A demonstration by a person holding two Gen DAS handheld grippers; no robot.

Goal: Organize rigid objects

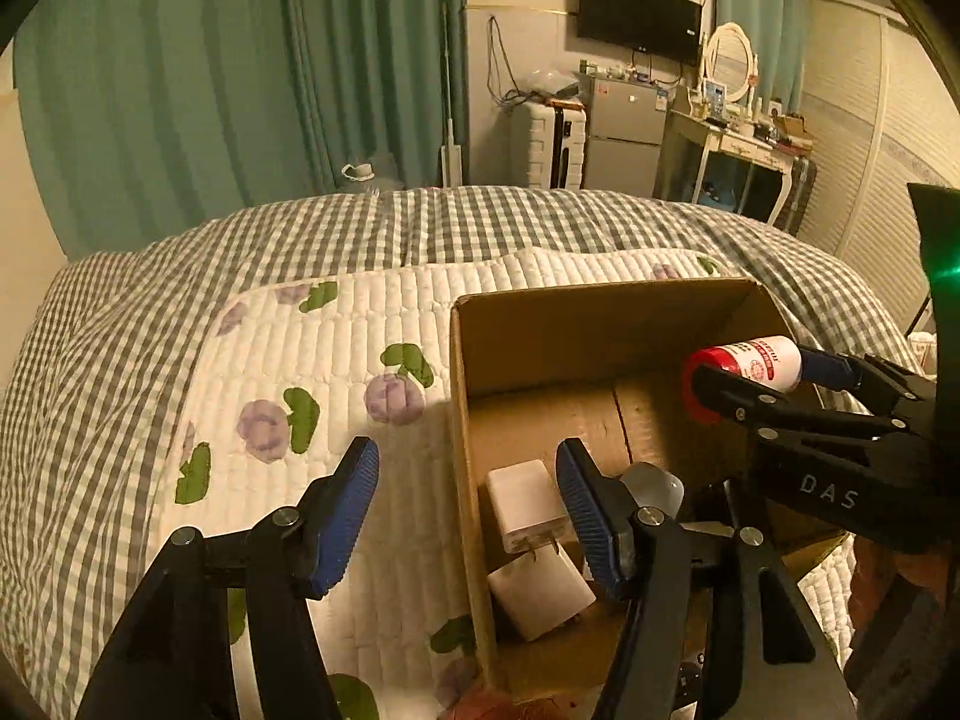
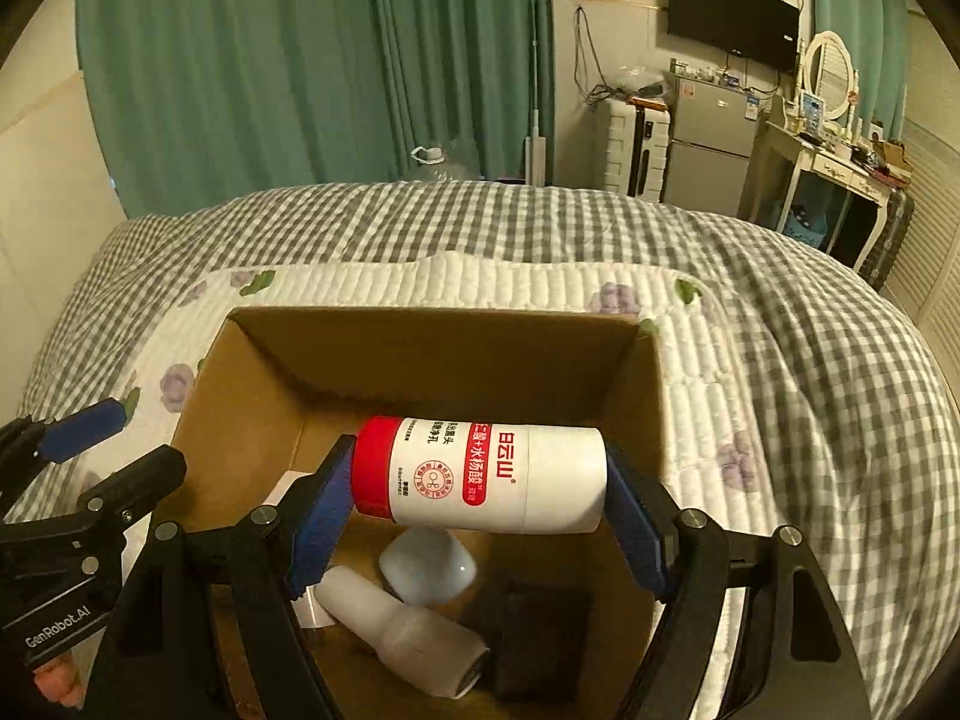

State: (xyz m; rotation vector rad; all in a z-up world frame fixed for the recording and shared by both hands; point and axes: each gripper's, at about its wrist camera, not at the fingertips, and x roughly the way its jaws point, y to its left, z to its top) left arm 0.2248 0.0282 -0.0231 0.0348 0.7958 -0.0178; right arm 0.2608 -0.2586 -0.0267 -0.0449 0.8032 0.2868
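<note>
A white bottle with a red cap [image 2: 480, 474] lies sideways between the blue pads of my right gripper [image 2: 477, 501], which is shut on its two ends. It hangs over the open cardboard box [image 2: 420, 354] on the bed. On the box floor lie a white nozzle bottle [image 2: 402, 630], a pale rounded piece [image 2: 429, 564] and a dark block [image 2: 540, 630]. My left gripper [image 1: 468, 510] is open and holds nothing; its fingers stand either side of the box's left wall [image 1: 465, 480]. Two white chargers [image 1: 528, 510] lie in that corner. The held bottle [image 1: 750, 363] shows at the right.
The box rests on a white quilted mat with purple flowers [image 1: 336, 372], spread over a grey checked bedcover [image 1: 90, 360]. Teal curtains [image 1: 180, 90] hang behind the bed. A suitcase, a small fridge [image 1: 624, 126] and a dressing table stand at the far wall.
</note>
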